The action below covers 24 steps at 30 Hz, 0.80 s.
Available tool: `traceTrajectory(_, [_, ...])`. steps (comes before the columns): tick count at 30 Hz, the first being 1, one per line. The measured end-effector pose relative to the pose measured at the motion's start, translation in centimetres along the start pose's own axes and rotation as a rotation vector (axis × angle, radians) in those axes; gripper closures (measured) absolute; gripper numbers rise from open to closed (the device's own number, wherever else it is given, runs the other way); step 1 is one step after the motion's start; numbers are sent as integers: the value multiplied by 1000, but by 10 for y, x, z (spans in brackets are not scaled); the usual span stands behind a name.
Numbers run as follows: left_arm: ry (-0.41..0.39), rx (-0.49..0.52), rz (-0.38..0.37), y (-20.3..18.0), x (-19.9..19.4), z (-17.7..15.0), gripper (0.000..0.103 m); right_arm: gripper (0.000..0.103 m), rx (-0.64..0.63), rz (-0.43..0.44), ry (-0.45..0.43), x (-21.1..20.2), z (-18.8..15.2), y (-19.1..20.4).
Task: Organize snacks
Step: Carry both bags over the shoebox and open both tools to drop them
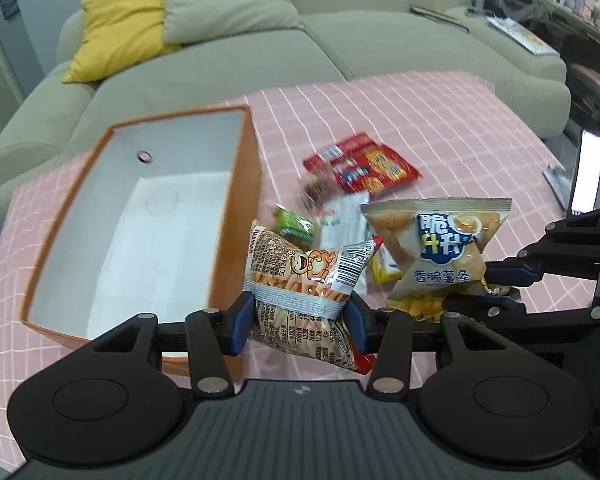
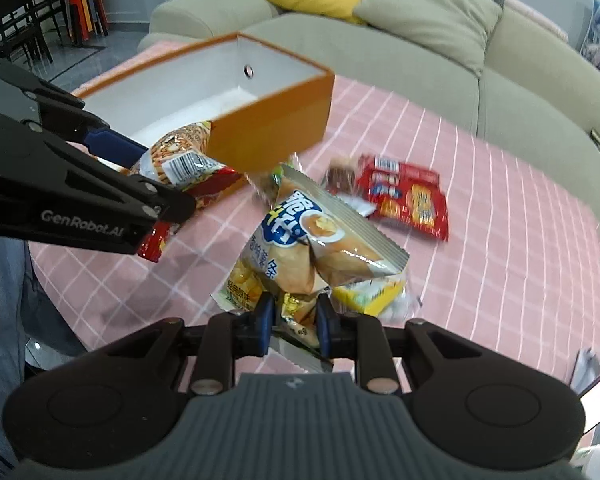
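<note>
My left gripper (image 1: 300, 312) is shut on an orange snack bag (image 1: 296, 276) printed with a cartoon figure, held above the table next to the orange box (image 1: 240, 208). My right gripper (image 2: 294, 316) is shut on the lower end of a tan potato-stick bag (image 2: 312, 244), also lifted off the cloth. In the right wrist view the left gripper (image 2: 152, 172) holds its bag (image 2: 180, 156) in front of the box (image 2: 268, 136). In the left wrist view the right gripper (image 1: 488, 290) and its bag (image 1: 440, 248) hang at the right.
Red cracker packets (image 1: 364, 164) (image 2: 408, 196), a green packet (image 1: 296, 226), a white packet (image 1: 340, 220) and a yellow packet (image 2: 368, 296) lie on the pink checked tablecloth (image 1: 440, 120). A beige sofa (image 1: 340, 40) with a yellow cushion (image 1: 120, 32) stands behind. A lit screen (image 1: 588, 172) stands at the right.
</note>
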<state>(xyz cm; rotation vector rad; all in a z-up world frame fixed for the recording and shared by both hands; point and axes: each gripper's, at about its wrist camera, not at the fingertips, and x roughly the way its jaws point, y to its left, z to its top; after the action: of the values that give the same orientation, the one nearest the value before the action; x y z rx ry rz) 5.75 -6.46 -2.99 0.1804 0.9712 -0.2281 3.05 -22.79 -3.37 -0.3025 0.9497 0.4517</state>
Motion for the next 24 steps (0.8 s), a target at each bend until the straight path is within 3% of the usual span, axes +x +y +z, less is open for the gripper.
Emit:
traceTrajectory(7, [-40,-24,42,28,-15,9,49,85,-15,15,-50,-13,18,2])
traceTrajectory(24, [-35,-26,166,102,-22,22,49,85,-69,207,-153,-3,107,49])
